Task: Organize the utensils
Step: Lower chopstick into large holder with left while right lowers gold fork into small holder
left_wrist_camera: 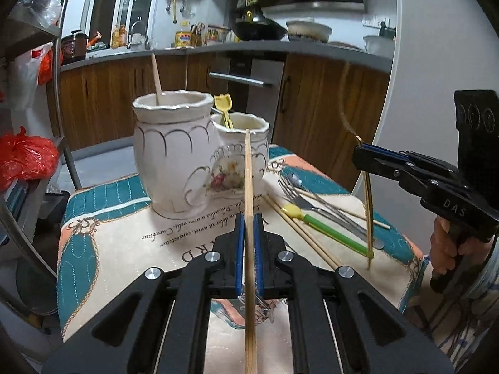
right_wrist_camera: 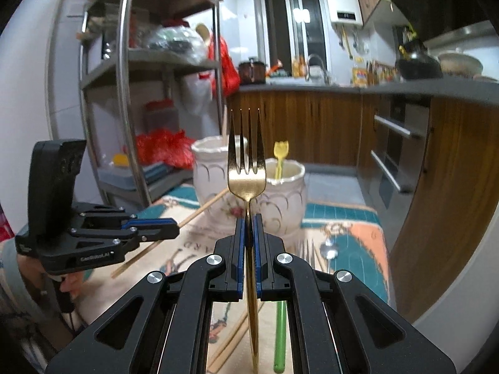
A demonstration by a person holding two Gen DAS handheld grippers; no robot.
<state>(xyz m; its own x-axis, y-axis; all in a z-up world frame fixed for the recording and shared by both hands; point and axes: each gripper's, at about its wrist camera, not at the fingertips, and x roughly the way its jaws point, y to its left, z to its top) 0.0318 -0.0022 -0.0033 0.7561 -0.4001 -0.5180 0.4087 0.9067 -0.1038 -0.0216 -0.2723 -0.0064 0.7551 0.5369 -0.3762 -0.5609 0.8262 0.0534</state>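
My left gripper [left_wrist_camera: 248, 218] is shut on a wooden chopstick [left_wrist_camera: 248, 171] that points toward the two-part white ceramic holder [left_wrist_camera: 174, 155]. The tall part holds a wooden stick [left_wrist_camera: 156, 78]; the short part [left_wrist_camera: 246, 152] holds a yellow plastic fork [left_wrist_camera: 224, 106]. My right gripper [right_wrist_camera: 248, 221] is shut on a gold fork [right_wrist_camera: 246, 162], tines up, in front of the holder [right_wrist_camera: 280, 199]; it also shows in the left wrist view [left_wrist_camera: 361, 152]. A silver fork [left_wrist_camera: 312, 202], a green-and-yellow utensil [left_wrist_camera: 324, 227] and chopsticks [left_wrist_camera: 299, 230] lie on the cloth.
The table has a printed teal and peach cloth [left_wrist_camera: 103, 205]. A metal shelf rack [right_wrist_camera: 124, 93] with red bags stands to the left. Wooden kitchen cabinets [left_wrist_camera: 312, 99] and a grey counter lie behind. A small spoon [right_wrist_camera: 330, 249] lies on the cloth.
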